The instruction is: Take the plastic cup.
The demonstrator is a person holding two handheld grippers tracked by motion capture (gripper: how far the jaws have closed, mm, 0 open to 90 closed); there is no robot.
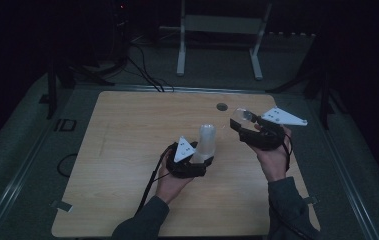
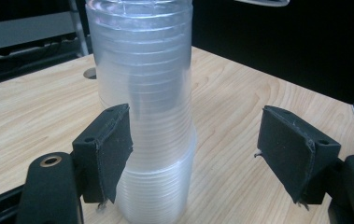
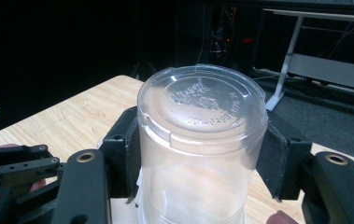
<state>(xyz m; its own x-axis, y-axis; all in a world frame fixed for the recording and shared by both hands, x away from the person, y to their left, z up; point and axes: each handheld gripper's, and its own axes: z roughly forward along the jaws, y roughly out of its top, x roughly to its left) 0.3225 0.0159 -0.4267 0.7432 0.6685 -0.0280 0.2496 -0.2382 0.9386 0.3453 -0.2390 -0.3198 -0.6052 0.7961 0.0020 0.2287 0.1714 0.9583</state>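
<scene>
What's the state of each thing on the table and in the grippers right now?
Stack of cups: upside down on the table, between the jaws.
Left gripper: open; one pad at the stack, the other clear.
Single cup: upside down, gripped.
Right gripper: shut on it.

In the left gripper view, the stack of clear plastic cups (image 2: 144,116) runs past the top and bottom edges, so its top and foot are cut off. One black pad (image 2: 111,149) covers part of its side. In the right gripper view, the single clear cup (image 3: 200,140) runs off the bottom edge, and its embossed lettering is too faint to read.
</scene>
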